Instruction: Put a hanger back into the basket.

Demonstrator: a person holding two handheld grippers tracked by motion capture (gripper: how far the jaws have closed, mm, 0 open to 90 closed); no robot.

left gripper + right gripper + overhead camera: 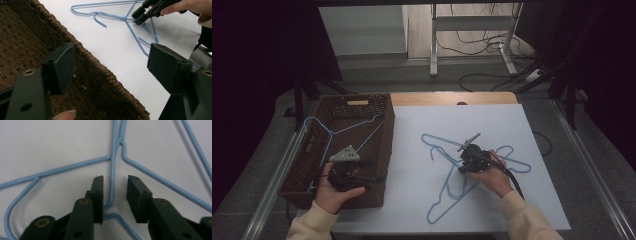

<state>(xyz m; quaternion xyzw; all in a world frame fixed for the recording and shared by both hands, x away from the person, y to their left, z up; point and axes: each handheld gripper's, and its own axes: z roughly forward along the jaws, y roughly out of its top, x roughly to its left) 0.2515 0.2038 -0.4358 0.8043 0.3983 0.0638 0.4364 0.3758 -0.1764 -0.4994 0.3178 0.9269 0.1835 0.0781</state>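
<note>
Reaching: the right hand-held gripper (pixel 468 154) is down on the white bench sheet at about 4 o'clock from the basket, its jaws a narrow way apart with one blue wire between them, not yet pinched.
Right jaw detail: in the right gripper view the right hand-held gripper (pixel 114 185) straddles a wire of the blue hangers (pixel 113 167); the wire runs toward 12 o'clock, where it meets a twisted neck, and it sits close to the left pad while a gap shows on the other side.
Left hand-held gripper (pixel 343 159): held over the near right part of the wicker basket (pixel 384 150), jaws spread wide and holding nothing (a fingertip shows at the bottom edge of its own view).
Left view: the left hand-held gripper (pixel 112 67) looks across the basket's woven rim (pixel 100 67) toward the pile at 1 o'clock.
Hangers on the bench: the blue hangers (pixel 447 172) lie overlapped on the sheet, hooks pointing different ways; I cannot tell just how many.
Done so far: one blue hanger in the basket (pixel 332 131) already lies propped across it, toward 11 o'clock from the left hand.
Left to do: judging from this, the pile on the bench (pixel 422 107) remains to be moved, starting with closing on the straddled wire.
</note>
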